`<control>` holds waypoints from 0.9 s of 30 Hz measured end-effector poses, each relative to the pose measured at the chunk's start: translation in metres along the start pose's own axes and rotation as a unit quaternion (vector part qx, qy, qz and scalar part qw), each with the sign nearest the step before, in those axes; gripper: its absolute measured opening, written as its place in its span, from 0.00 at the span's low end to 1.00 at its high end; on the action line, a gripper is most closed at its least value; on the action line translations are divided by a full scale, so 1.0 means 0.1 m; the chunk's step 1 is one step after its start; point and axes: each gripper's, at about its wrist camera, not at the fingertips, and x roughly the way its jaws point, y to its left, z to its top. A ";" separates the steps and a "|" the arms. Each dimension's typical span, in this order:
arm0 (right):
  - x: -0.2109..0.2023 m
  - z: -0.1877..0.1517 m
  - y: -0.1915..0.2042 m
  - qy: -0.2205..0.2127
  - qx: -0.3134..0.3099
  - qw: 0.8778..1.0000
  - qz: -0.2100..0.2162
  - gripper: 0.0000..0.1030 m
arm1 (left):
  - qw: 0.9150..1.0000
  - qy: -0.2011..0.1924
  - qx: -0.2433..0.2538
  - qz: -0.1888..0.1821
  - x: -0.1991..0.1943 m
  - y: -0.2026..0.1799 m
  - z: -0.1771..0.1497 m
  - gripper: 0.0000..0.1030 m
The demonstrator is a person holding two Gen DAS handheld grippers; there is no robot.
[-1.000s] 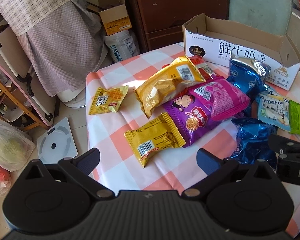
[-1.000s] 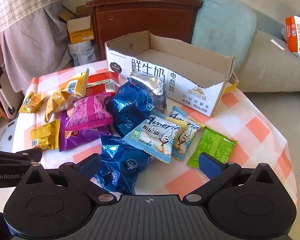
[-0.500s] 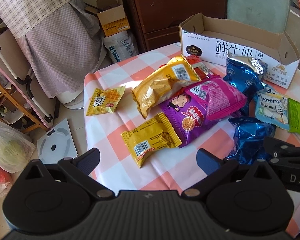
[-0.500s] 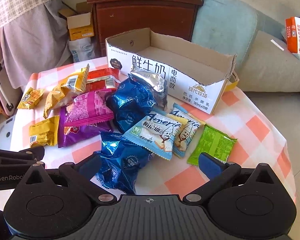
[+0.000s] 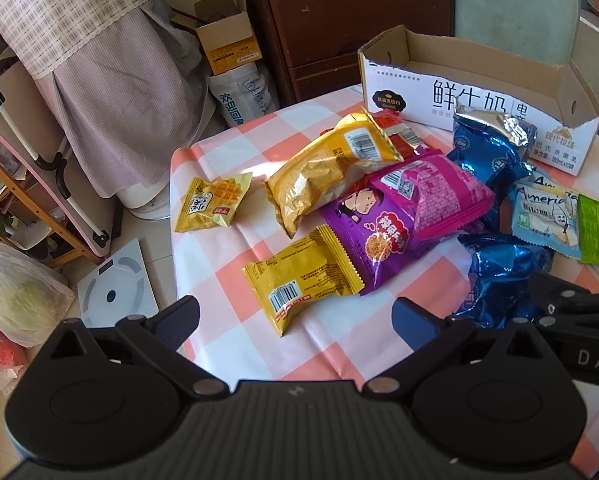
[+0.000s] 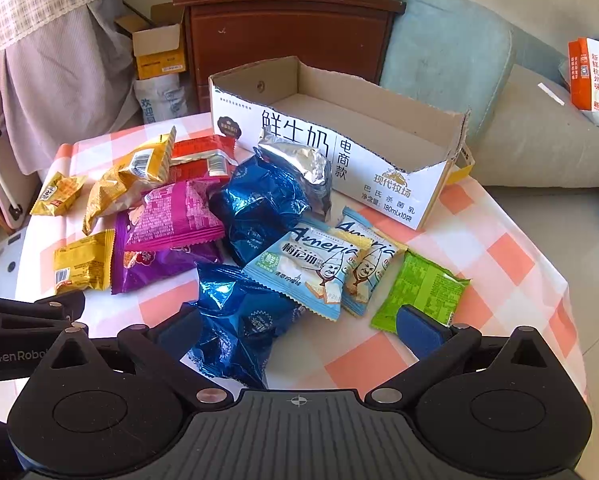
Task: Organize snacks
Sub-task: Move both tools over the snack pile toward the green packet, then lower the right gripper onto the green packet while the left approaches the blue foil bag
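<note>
Snack packets lie scattered on a pink-checked table [image 5: 227, 280] in front of an empty cardboard milk box [image 6: 339, 160]. My left gripper [image 5: 295, 316] hovers open just short of a yellow barcode packet [image 5: 303, 276]; beyond it lie a purple packet [image 5: 375, 244], a magenta one [image 5: 431, 196], a large yellow bag [image 5: 323, 172] and a small waffle packet [image 5: 211, 206]. My right gripper [image 6: 299, 320] is open over a crumpled blue foil bag [image 6: 239, 316]. Nearby lie two light-blue cracker packets [image 6: 311, 268], a green packet [image 6: 423, 288] and a bigger blue bag [image 6: 263, 204].
A dark wooden cabinet [image 6: 287, 36] and a sofa with a pale cushion [image 6: 451, 56] stand behind the table. On the floor to the left are a bathroom scale [image 5: 115, 288], plastic bags [image 5: 19, 296] and a draped rack [image 5: 111, 60]. The table's left edge drops off near the waffle packet.
Both grippers have crept forward toward the snacks; the packets sit slightly closer in each view. Nothing on the table has been moved or taken hold of.
</note>
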 end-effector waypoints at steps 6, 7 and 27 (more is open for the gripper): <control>0.00 0.00 0.00 0.001 -0.001 1.000 -0.001 1.00 | 1.000 0.000 0.001 0.001 0.00 0.00 0.00 0.98; 0.00 0.00 0.00 0.000 -0.002 1.000 -0.002 1.00 | 1.000 0.000 0.001 0.001 0.00 0.00 0.00 0.98; -0.03 -0.04 -0.10 -0.005 -0.012 1.000 -0.011 1.00 | 1.000 -0.006 0.011 -0.013 -0.03 -0.13 -0.02 0.98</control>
